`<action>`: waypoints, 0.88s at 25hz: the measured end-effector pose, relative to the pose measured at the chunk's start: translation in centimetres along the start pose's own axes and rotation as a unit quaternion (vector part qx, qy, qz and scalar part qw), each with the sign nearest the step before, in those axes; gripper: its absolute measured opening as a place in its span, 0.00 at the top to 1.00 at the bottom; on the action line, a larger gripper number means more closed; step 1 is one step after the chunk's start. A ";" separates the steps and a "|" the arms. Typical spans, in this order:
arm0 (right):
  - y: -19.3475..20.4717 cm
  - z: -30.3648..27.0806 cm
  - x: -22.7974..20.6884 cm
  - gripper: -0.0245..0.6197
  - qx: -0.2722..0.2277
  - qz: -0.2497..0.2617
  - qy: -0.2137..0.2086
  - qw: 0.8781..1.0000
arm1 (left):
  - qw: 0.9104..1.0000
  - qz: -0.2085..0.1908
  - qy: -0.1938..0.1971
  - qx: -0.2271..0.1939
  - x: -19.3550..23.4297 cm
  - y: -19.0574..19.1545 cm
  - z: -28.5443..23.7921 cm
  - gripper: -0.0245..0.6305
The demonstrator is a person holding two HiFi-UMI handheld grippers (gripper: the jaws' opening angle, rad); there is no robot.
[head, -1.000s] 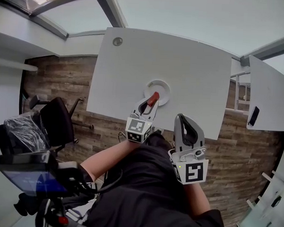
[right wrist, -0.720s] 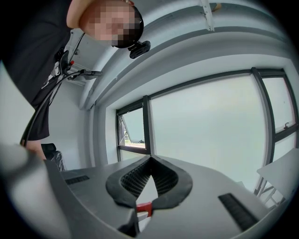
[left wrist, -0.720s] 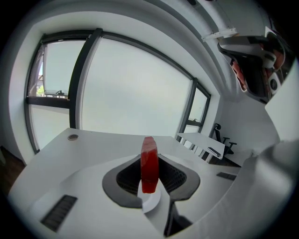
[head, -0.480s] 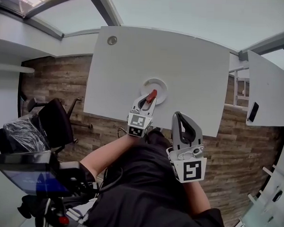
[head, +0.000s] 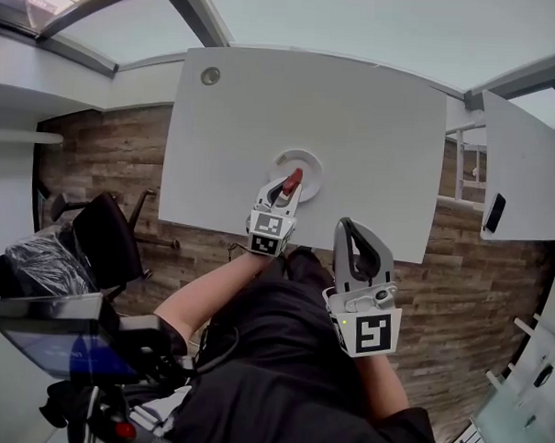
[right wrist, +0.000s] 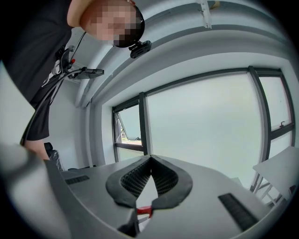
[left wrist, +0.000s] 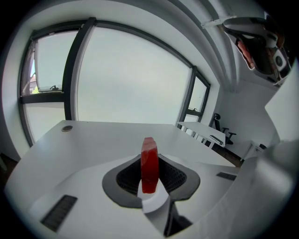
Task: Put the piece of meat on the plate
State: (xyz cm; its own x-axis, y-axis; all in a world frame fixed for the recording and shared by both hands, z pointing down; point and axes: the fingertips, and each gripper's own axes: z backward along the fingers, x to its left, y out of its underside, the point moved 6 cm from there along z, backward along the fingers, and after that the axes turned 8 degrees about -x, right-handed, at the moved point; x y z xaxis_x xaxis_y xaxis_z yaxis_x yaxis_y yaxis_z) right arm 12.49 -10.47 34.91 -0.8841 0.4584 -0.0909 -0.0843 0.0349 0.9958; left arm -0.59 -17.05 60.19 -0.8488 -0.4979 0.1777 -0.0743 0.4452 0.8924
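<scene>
grip: meat (head: pixel 292 181) is pinched on edge by left gripper (head: pixel 287 188)
place: held over plate (head: pixel 315 160), 6 o'clock side
right gripper (head: pixel 350 228): pressed together, empty
step: meat is best lowered to contact before release

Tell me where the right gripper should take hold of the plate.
Probably its rim on the near right, coming in low over the table's front edge. The plate lies flat, so only the rim offers a hold, and the left gripper, shut on the piece of meat, covers the near left. The right gripper's jaws are together; open them first.
</scene>
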 end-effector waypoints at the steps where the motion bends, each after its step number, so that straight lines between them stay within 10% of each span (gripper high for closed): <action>1: 0.1 0.1 -0.3 0.96 0.000 -0.002 0.001 1.000 | 1.000 -0.003 0.003 0.004 -0.1 0.5 -0.5 0.81; 22: 0.9 1.2 0.2 0.96 0.025 -0.004 0.020 0.999 | 0.998 -0.011 0.002 0.055 0.4 5.1 -2.8 0.81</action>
State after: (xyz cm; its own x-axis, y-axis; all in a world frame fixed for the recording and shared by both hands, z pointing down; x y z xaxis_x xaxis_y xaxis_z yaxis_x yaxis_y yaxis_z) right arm 12.81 -9.33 35.84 -0.9013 0.4218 -0.0985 -0.0694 0.0838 0.9941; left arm 0.17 -17.05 65.98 -0.8446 -0.5106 0.1611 -0.1494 0.5136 0.8449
